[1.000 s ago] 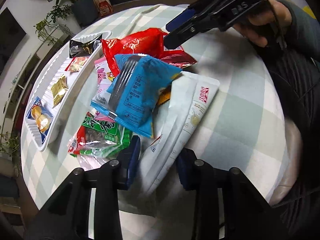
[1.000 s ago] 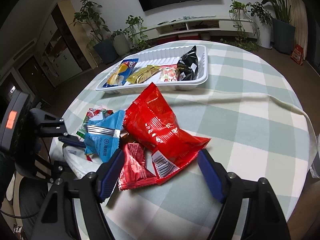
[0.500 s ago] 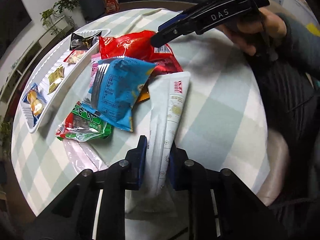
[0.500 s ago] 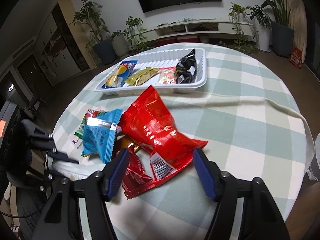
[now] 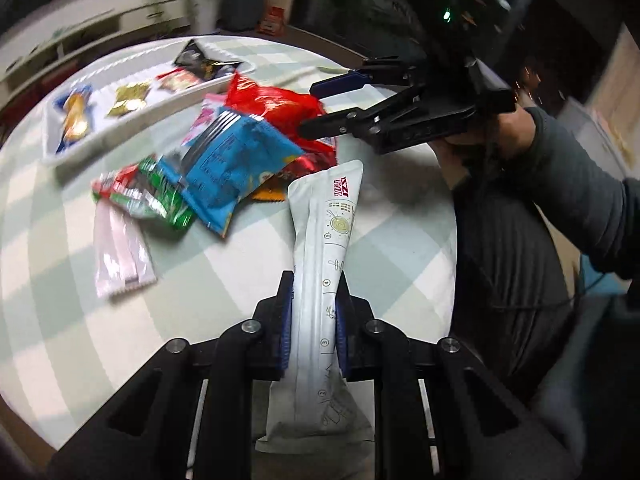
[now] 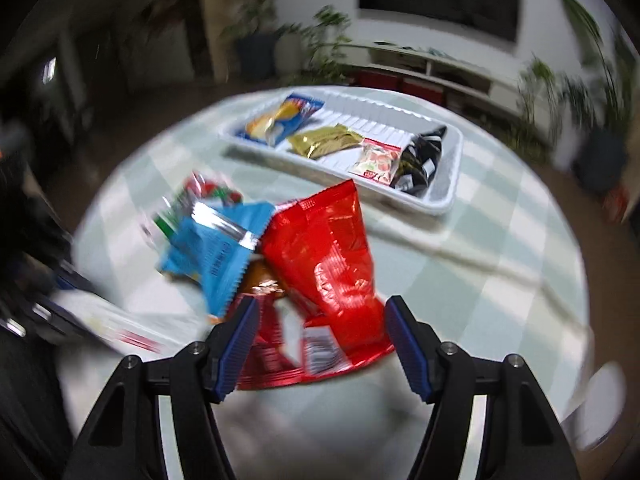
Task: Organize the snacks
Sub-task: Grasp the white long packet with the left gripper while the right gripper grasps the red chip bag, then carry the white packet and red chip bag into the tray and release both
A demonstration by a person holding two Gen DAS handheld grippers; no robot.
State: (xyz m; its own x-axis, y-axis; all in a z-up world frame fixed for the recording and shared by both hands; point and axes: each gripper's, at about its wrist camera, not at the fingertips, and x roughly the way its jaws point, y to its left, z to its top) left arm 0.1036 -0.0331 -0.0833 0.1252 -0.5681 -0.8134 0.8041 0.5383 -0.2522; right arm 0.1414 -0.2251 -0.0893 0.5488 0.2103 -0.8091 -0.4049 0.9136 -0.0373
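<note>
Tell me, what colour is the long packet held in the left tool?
White, with small red lettering near its far end; the long packet shows best in the left wrist view.

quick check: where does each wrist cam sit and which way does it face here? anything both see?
Left wrist: on the left gripper, looking along its fingers, shut on the white pouch; the right gripper and forearm show.
Right wrist: on the right gripper, open over the red bag, facing the tray.
Shared: red bag, blue packet, tray.
</note>
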